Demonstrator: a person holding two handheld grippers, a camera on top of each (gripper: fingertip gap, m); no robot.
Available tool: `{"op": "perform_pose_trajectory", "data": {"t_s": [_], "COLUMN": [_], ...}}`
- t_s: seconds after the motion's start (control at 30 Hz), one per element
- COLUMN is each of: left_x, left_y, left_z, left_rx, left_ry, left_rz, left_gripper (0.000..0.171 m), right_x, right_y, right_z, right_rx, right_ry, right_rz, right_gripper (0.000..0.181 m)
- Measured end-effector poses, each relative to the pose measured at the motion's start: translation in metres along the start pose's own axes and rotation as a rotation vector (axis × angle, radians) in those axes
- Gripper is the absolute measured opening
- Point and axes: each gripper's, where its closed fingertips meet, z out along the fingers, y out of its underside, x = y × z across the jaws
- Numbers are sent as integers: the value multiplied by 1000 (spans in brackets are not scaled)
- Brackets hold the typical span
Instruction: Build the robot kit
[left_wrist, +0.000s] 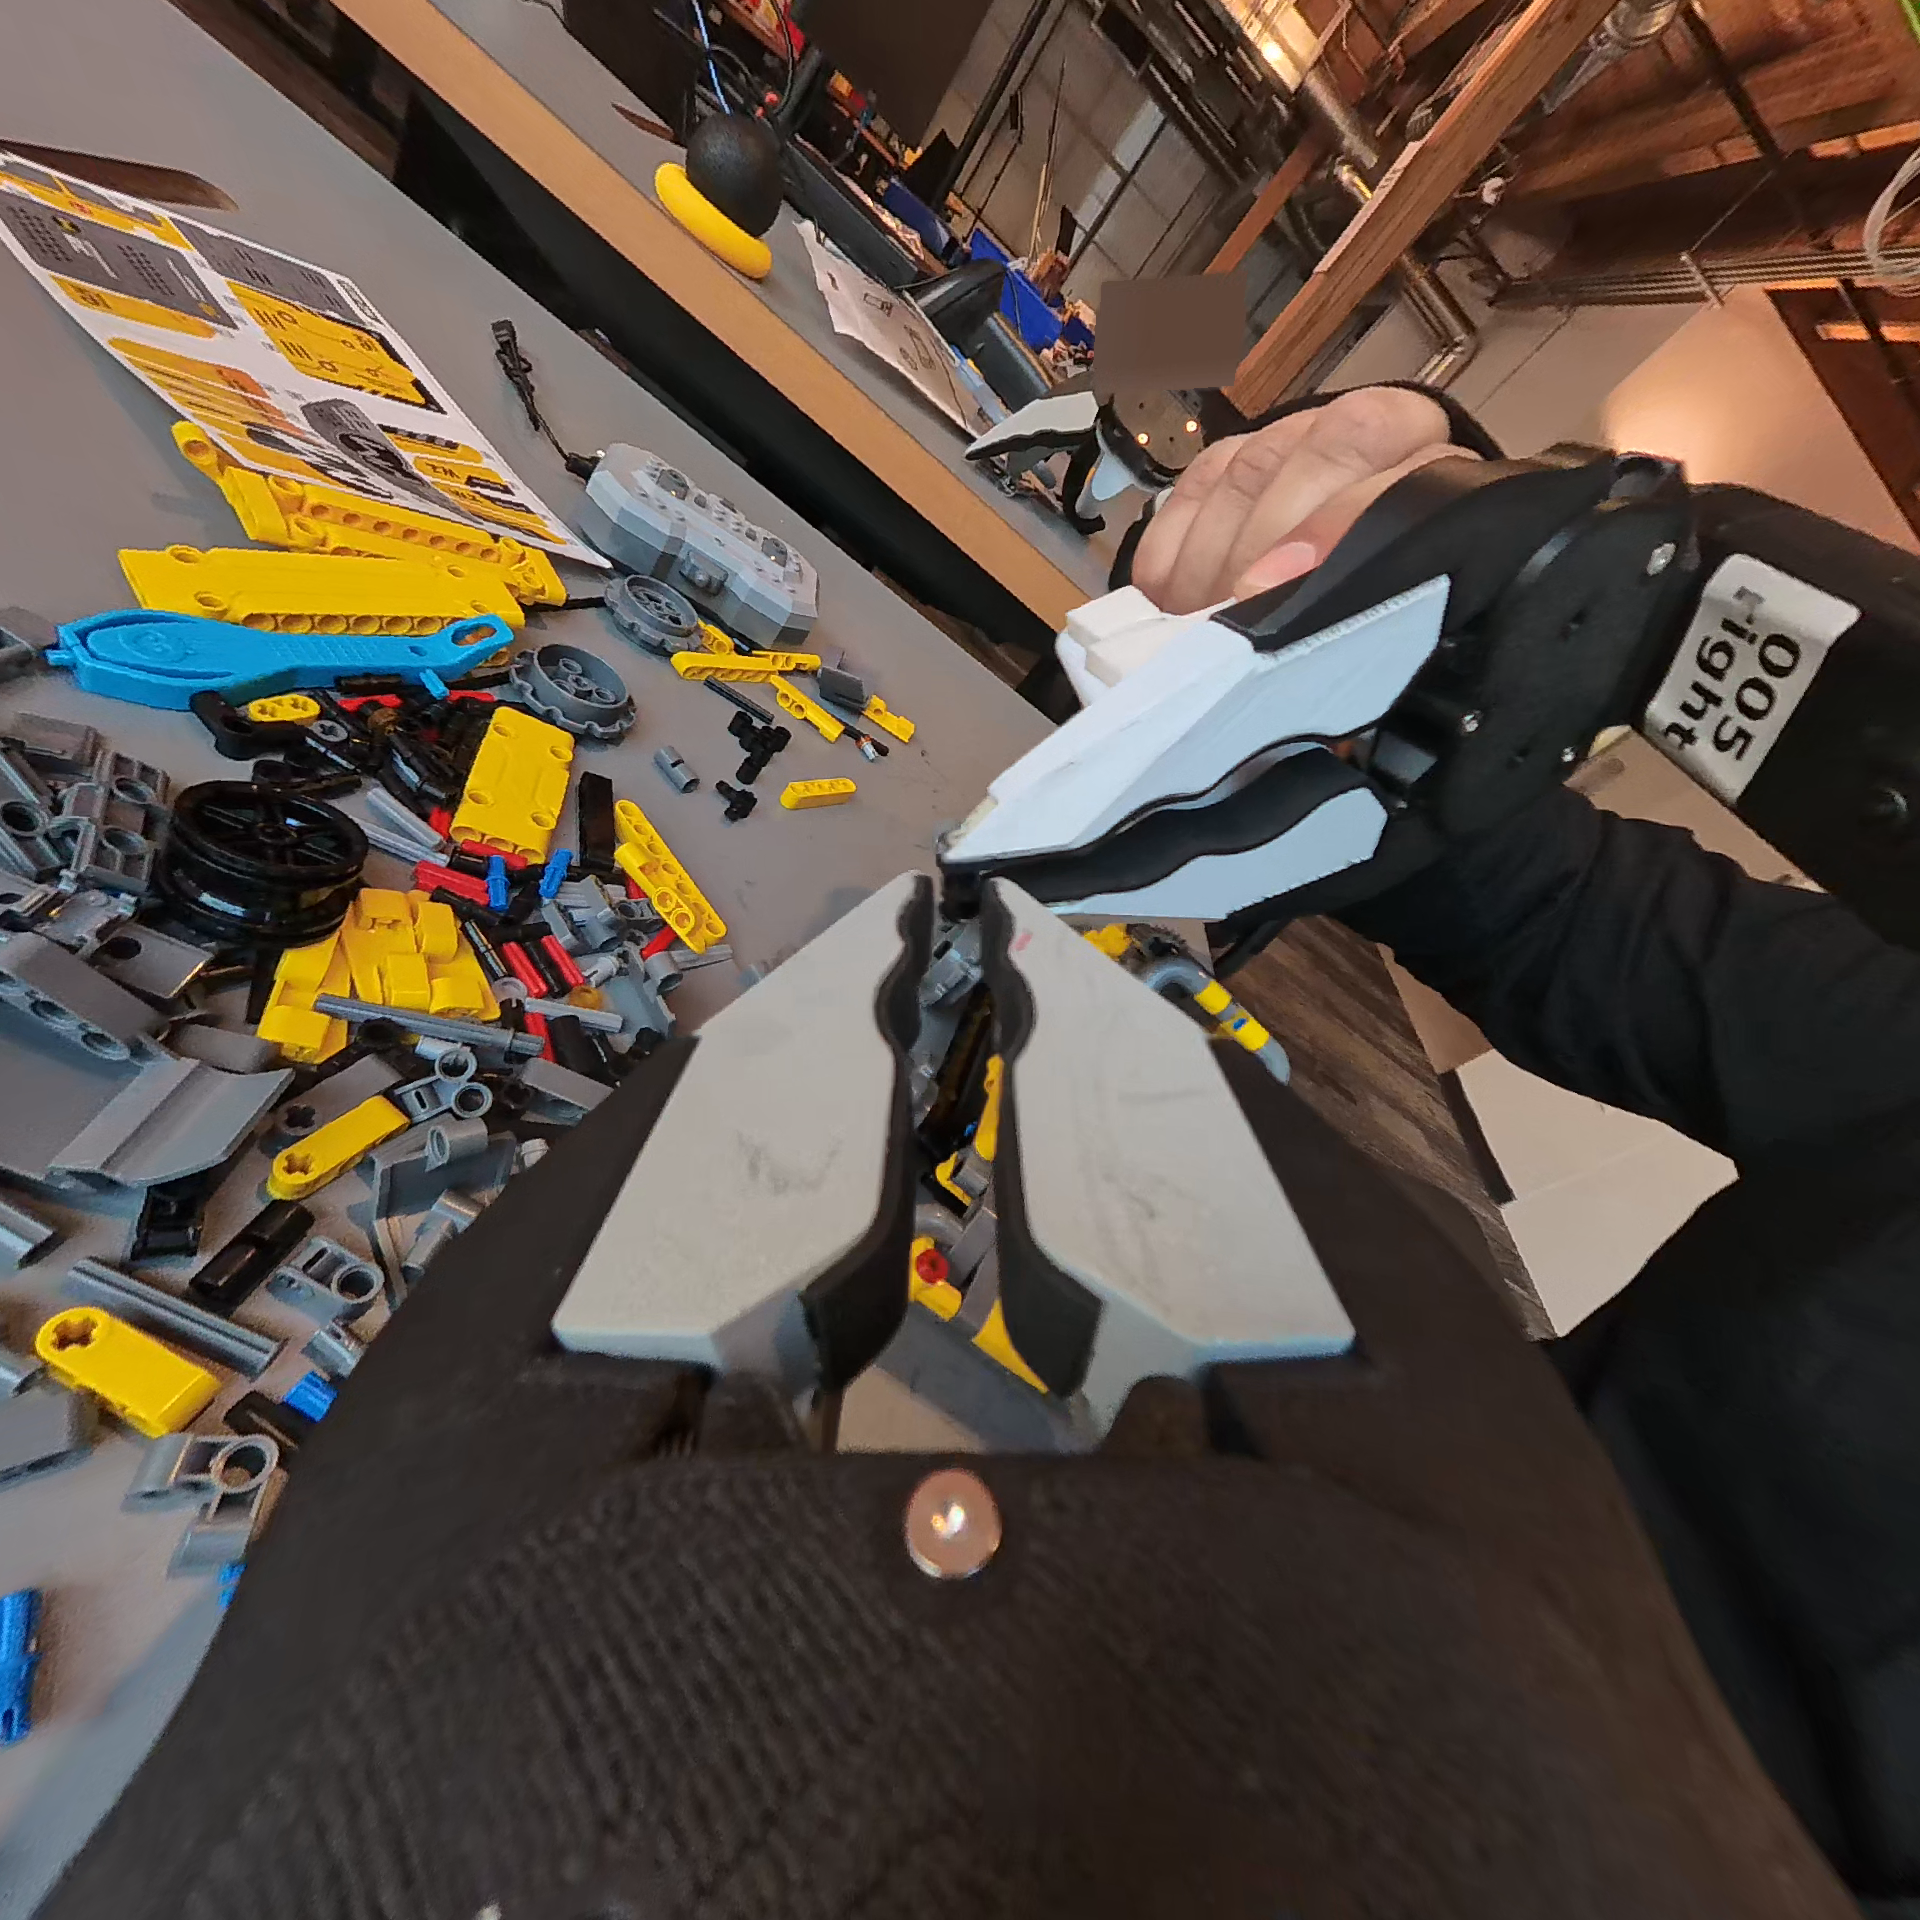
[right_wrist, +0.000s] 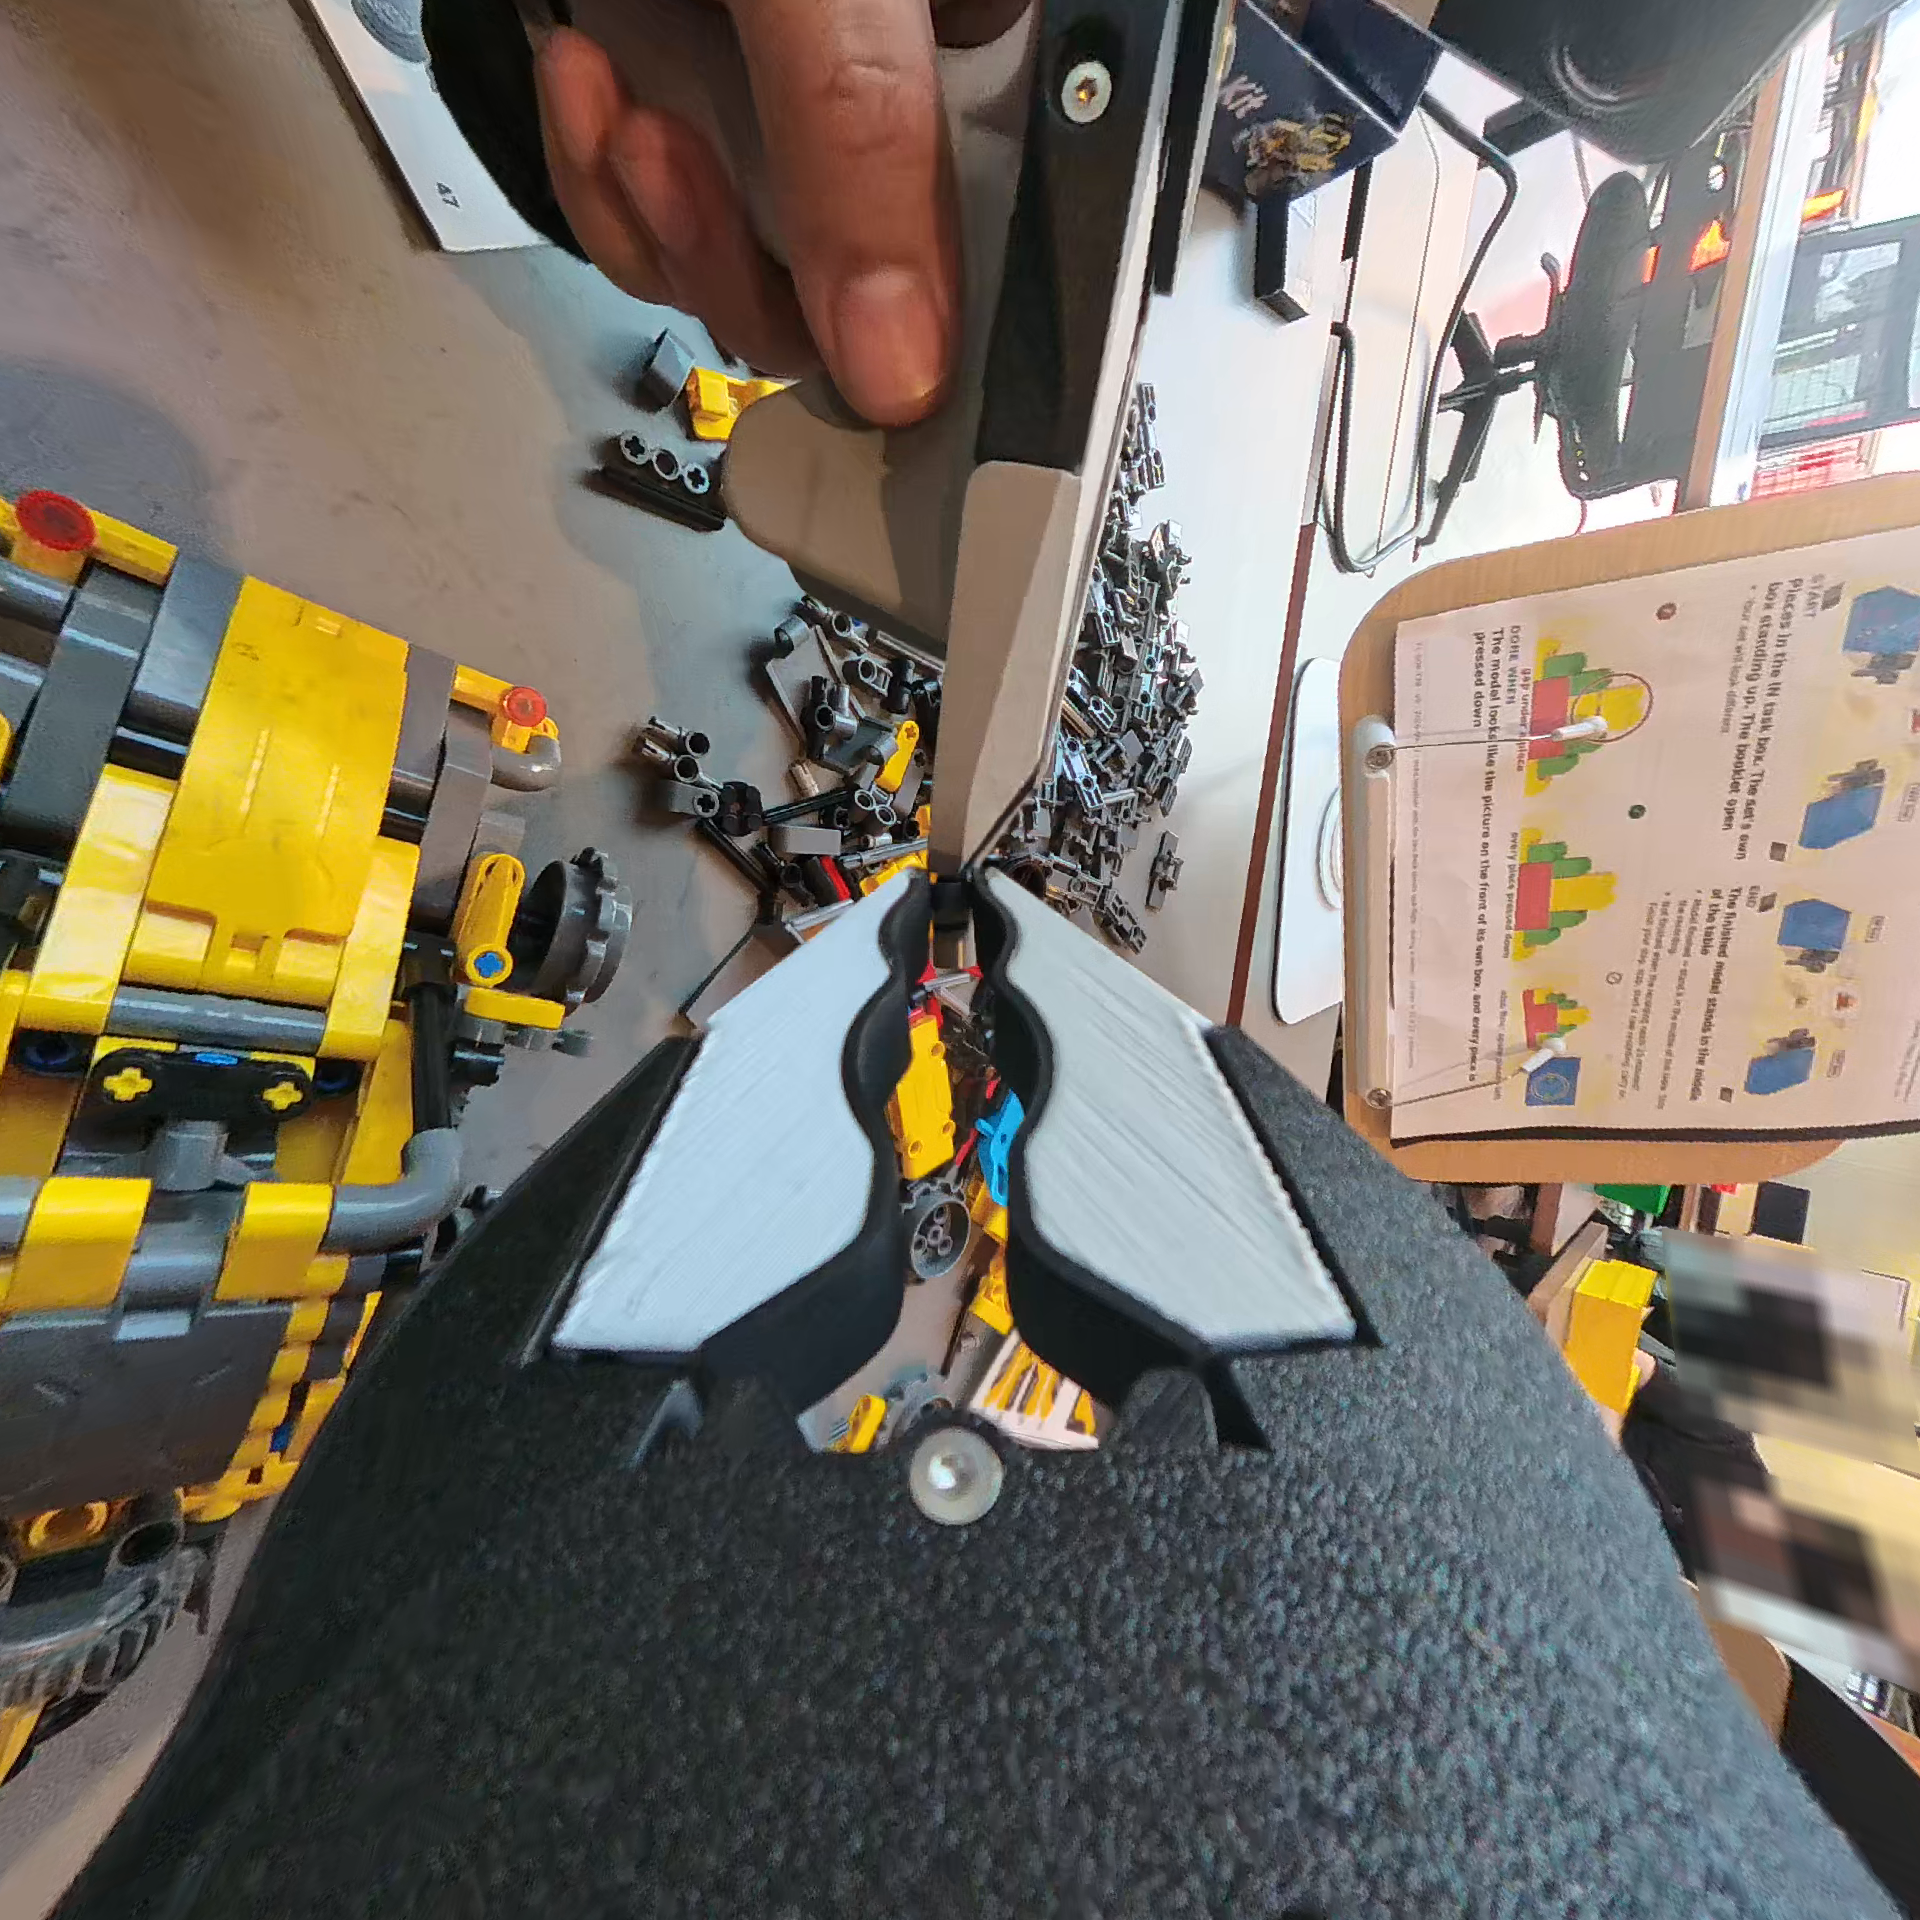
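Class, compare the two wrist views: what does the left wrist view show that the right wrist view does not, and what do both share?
Only the left wrist view shows the blue tool, black wheel and grey battery box. Only the right wrist view shows the yellow model and the clipboard sheet. Both show the left gripper and right gripper meeting tip to tip on a small black piece above loose parts.

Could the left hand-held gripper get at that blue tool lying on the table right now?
Probably not yet. The left hand-held gripper is pinching a small black piece together with the right hand-held gripper; the blue tool itself lies uncovered.

grey table (left_wrist: 727, 395), wooden beams (left_wrist: 1455, 156), office chair (right_wrist: 1600, 343)
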Motion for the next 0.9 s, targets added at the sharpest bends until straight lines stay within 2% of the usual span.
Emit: {"op": "perform_pose_trajectory", "data": {"t_s": [0.03,0.27,0.63,0.9], "left_x": [0,-3,-7,-8], "left_y": [0,0,-1,-3], "left_z": [-1,-5,-10,-11], "left_rx": [2,-18,-23,-17], "left_ry": [0,-36,-88,-111], "left_rz": [3,40,80,104], "left_gripper": [1,1,0,1], "right_x": [0,2,7,8], "right_y": [0,-1,2,3], "right_z": [1,3,5,7], "right_rx": [1,-16,-90,-102], "right_ry": [-4,27,182,248], "right_rz": [5,-23,-158,-175], "right_gripper": [7,8,7,7]}}
